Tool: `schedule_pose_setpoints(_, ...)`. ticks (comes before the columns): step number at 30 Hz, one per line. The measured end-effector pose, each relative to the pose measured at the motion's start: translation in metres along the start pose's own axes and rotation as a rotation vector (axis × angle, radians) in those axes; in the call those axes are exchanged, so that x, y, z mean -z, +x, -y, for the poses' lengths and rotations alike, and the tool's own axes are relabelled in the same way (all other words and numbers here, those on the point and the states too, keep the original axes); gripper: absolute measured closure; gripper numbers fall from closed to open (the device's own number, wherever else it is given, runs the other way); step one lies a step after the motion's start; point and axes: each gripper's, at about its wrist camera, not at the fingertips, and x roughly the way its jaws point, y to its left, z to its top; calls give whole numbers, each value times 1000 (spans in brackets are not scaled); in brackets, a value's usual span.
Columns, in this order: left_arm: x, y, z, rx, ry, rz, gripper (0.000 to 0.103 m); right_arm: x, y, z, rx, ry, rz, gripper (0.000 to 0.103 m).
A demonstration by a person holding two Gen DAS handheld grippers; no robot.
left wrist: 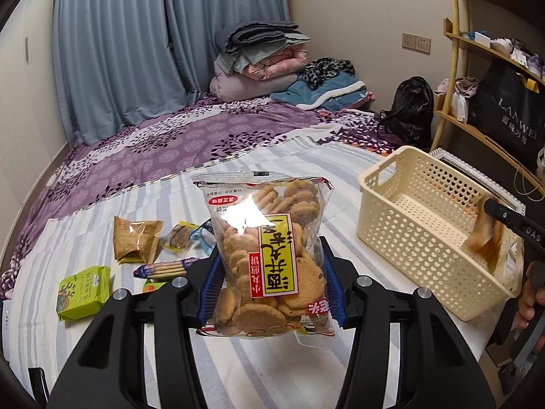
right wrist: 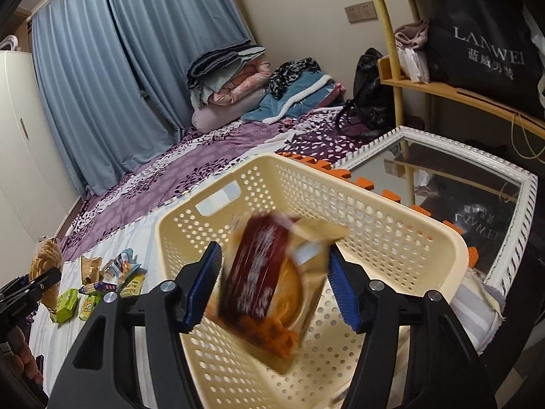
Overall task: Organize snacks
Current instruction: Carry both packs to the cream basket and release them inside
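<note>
The left hand-held gripper is clamped on a clear bag of round biscuits with a yellow label, its blue pads pressing both sides and lifting the bag above the striped sheet of the bed.

The right hand-held gripper points down into a cream perforated basket. Its jaws stand apart, and a red and tan snack packet, motion-blurred, is between them over the basket's inside; whether the pads touch it cannot be told.

On the sheet to the left, well apart from the basket, lie loose snacks: a green packet, a brown packet, a blue biscuit stick pack and small wrapped pieces.

Beyond the basket is a white-framed mirror. Farther back are a purple patterned cover, folded bedding, blue curtains and a wooden shelf.
</note>
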Motion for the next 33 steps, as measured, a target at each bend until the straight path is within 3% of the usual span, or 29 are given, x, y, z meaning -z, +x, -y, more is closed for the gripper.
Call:
schedule_pose_setpoints(3,-5,1,9,15,13,6,50,0,-3,7,6,19,18,26)
schedule_pose_setpoints(11,-31,7,44,85,66,31,50,0,-13,13,24,11,76,26)
schedule_pose_setpoints(16,-51,18,77,171,92,46,50,-1,-22,12,40,-10,113,26)
schedule_pose_setpoints(19,-62,33,97,238,92,26,50,-1,-26,15,50,-13,127,26)
schedule_pose_setpoints(29,-84,77,155,332,137,-20,50,0,-24,33,68,29,111,26)
schedule_pose_setpoints(31,-87,85,164,358,138,-28,46,1,-23,34,70,32,108,26)
schedule_pose_setpoints(33,-90,90,169,366,136,-23,19,2,-22,35,73,35,103,26)
